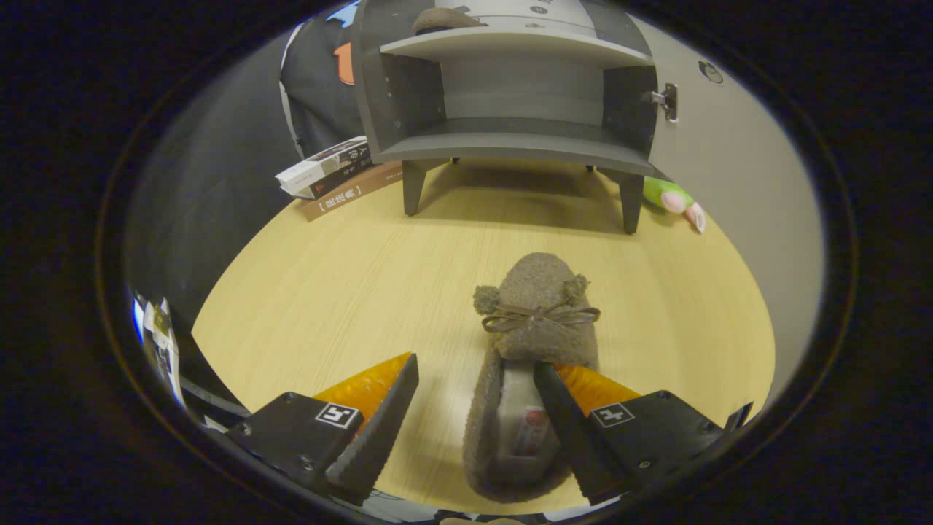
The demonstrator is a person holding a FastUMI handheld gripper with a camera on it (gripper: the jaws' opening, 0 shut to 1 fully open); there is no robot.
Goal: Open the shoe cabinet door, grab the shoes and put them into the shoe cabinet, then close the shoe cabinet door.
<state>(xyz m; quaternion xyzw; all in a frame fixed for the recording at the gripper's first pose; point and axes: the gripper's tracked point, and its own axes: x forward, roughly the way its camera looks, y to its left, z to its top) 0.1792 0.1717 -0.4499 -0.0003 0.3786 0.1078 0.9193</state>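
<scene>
So the cabinet door is already swung open, and we're at the grab-the-shoe step. The tongs are spread wide, gripping nothing: one finger sits inside the fuzzy brown slipper on the counter, the other out to its side. Next they need to squeeze that slipper wall. Another slipper looks parked on the shoe cabinet top shelf; lower shelf is bare.

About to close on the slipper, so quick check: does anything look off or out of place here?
The gripper is open but off-centre: one finger sits inside the slipper opening, the other out on bare table. A green plush toy lies behind the open cabinet. Nothing spilled or damaged.
</scene>
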